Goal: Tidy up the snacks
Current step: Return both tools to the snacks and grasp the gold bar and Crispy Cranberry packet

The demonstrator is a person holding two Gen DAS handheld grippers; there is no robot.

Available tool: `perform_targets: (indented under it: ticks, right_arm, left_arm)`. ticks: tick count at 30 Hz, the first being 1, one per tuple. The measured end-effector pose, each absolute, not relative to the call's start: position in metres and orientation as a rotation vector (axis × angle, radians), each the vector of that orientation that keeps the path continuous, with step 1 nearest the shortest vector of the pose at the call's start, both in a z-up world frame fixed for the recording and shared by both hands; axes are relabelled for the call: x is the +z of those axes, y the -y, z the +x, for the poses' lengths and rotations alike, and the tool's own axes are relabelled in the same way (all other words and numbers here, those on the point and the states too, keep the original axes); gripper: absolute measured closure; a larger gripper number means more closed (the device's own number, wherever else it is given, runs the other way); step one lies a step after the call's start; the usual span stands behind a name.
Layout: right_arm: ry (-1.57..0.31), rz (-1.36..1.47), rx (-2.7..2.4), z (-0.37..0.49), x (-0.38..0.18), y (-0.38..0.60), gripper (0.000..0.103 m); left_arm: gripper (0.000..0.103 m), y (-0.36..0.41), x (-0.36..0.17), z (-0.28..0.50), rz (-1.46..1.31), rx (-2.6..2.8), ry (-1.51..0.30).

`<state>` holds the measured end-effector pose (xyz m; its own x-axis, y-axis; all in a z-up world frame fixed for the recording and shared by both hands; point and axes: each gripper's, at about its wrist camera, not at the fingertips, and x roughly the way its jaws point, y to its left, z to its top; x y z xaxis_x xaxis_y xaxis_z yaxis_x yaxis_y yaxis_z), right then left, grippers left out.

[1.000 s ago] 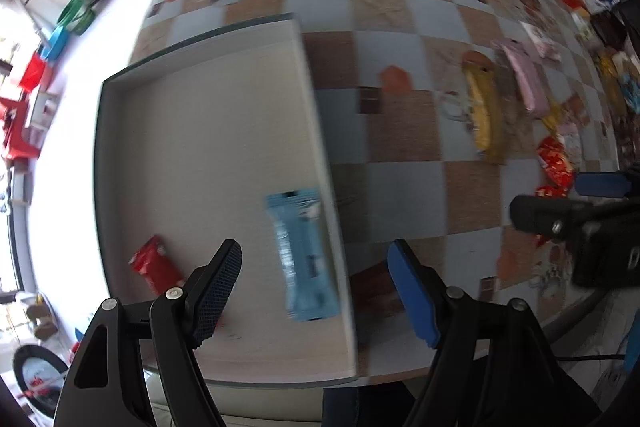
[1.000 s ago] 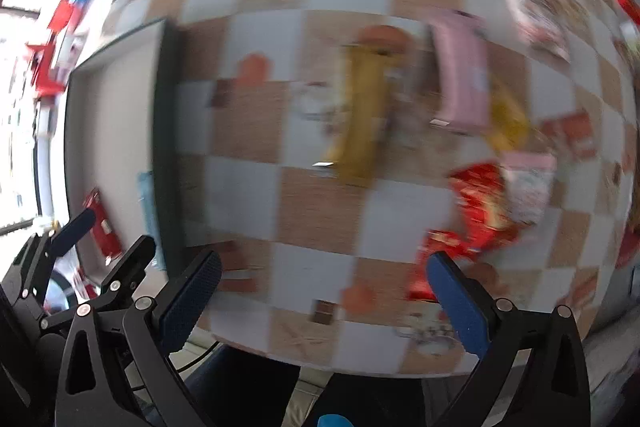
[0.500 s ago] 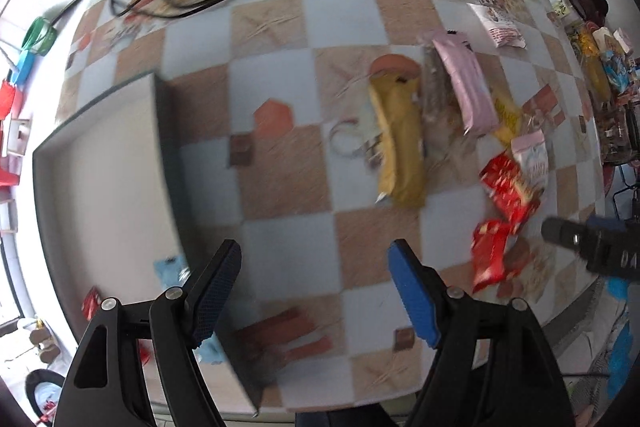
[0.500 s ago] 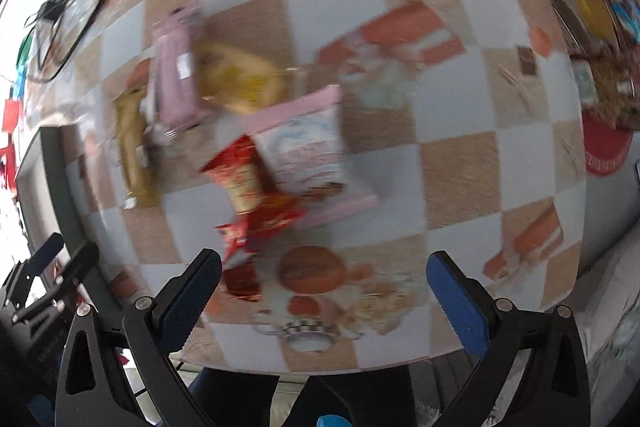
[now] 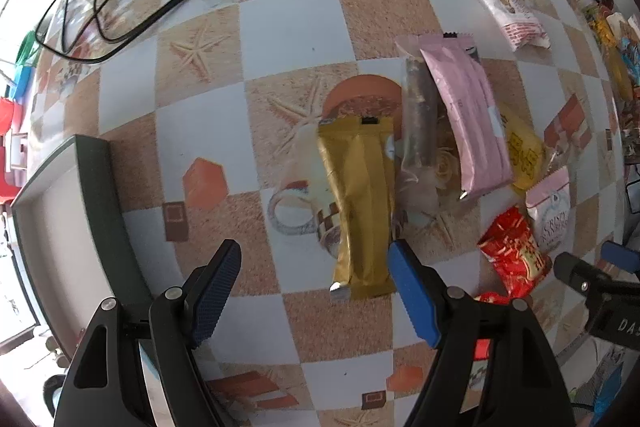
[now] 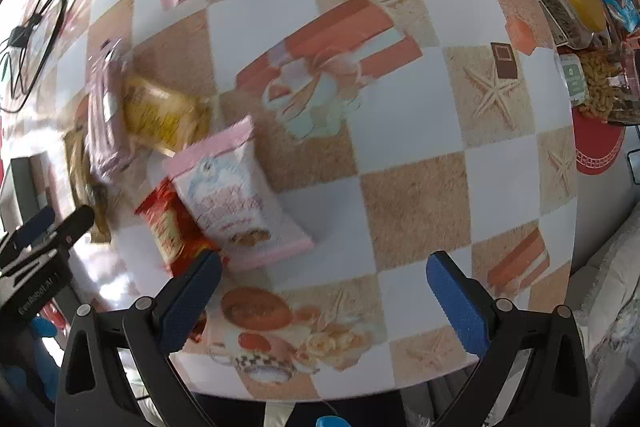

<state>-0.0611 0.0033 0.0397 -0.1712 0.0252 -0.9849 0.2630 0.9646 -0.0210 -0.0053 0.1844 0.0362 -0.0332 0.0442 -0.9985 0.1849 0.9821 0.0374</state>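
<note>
Hovering over table [image 5: 288, 27], left gripper [image 5: 316, 283] is wide open w/ nothing held, gold snack bar [image 5: 362, 203] beside its right finger; right gripper [image 6: 320, 291] also open, empty.

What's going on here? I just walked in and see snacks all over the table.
A person is sorting snacks with a hand-held gripper in each hand. The left hand-held gripper hangs open beside the gold packet, holding nothing. The right hand-held gripper is open too, near the pink-and-white pouch and red packet. The tray sits at the left.
</note>
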Motion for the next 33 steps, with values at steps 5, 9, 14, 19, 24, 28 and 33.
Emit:
perform_targets:
  ticks: [5, 9, 14, 19, 24, 28, 33]
  right_arm:
    - [-1.738, 0.225, -0.174, -0.043, 0.036, 0.002, 0.0]
    - [-1.74, 0.181, -0.117, -0.022, 0.036, -0.007, 0.0]
    - [-1.773, 0.154, -0.12, -0.009, 0.025, -0.022, 0.0]
    - [-1.766, 0.096, -0.134, -0.009, 0.023, -0.022, 0.0]
    - [-1.789, 0.089, -0.127, -0.009, 0.015, -0.021, 0.0]
    - [-1.801, 0.091, -0.133, -0.008, 0.009, -0.019, 0.007]
    - [-1.749, 0.029, -0.088, -0.006, 0.023, -0.037, 0.061]
  left_arm:
    - [0.024, -0.175, 0.024, 0.003, 0.199, -0.097, -1.606]
    - [0.023, -0.18, 0.02, 0.027, 0.174, -0.093, -1.595]
    - [0.022, -0.182, 0.017, 0.041, 0.145, -0.085, -1.591]
    - [0.016, -0.189, 0.014, 0.048, 0.119, -0.078, -1.588]
    - [0.018, -0.187, 0.011, 0.047, 0.116, -0.078, -1.588]
    - [0.038, -0.181, 0.017, 0.039, 0.105, -0.096, -1.587]
    - [0.078, -0.169, 0.024, 0.034, 0.163, -0.154, -1.58]
